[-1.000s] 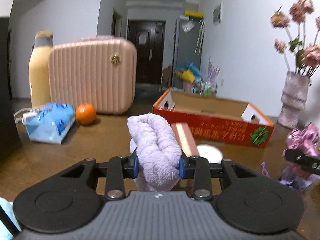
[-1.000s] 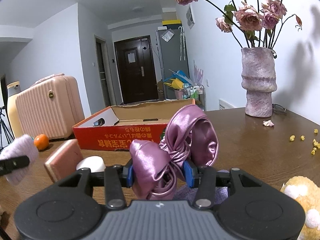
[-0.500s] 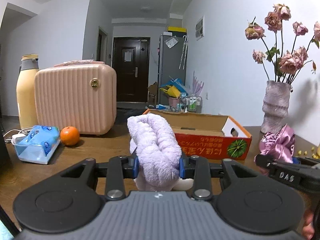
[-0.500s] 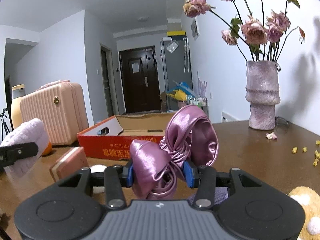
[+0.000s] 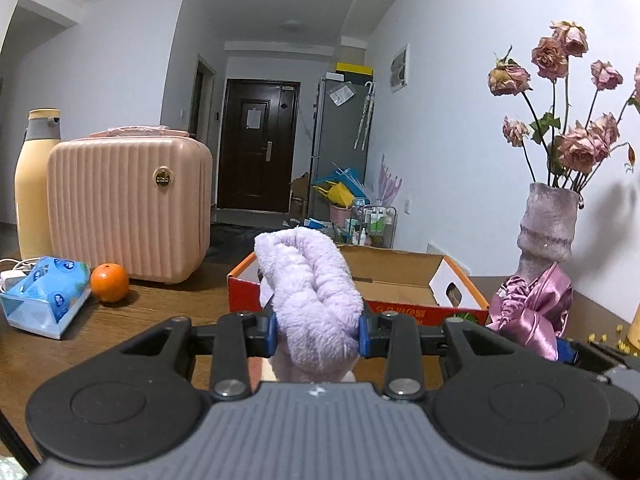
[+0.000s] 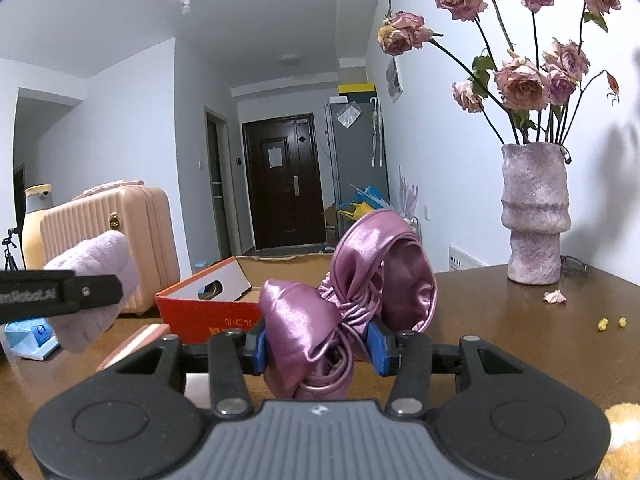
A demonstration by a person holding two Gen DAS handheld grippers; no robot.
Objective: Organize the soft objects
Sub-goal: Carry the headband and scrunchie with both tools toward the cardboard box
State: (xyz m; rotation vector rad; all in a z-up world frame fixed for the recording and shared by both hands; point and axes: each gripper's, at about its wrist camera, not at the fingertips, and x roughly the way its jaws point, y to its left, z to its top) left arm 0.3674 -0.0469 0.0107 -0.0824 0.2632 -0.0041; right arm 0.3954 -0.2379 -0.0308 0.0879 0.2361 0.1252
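Both grippers are up off the dark wooden table (image 5: 120,320), side by side, and each has a soft thing pinched tight. The left gripper (image 5: 316,330) is clenched on a fluffy lilac towel (image 5: 308,292), which bulges up between the blue pads. The right gripper (image 6: 320,344) is clamped on a shiny purple satin bow (image 6: 352,292), its loops standing above the jaws.

Just beyond them sits an open red cardboard box (image 5: 420,312), flaps up, brown inside. Off to the left of the table there's a ribbed pink case (image 5: 128,208), a tall cream bottle (image 5: 34,184) beside it, an orange (image 5: 109,282) in front, and a blue tissue pack (image 5: 44,296) near the edge. On the right a rough mauve vase (image 6: 534,216) holds dried pink roses (image 6: 520,84); a fallen petal (image 6: 554,297) and some yellow crumbs (image 6: 610,322) lie on the wood near it. A pink block (image 6: 132,344) lies flat just left of the right gripper.

Past the table, a white-walled hallway runs to a dark front door (image 5: 258,144), with a grey fridge (image 5: 340,140) and bright clutter on the floor beside it.
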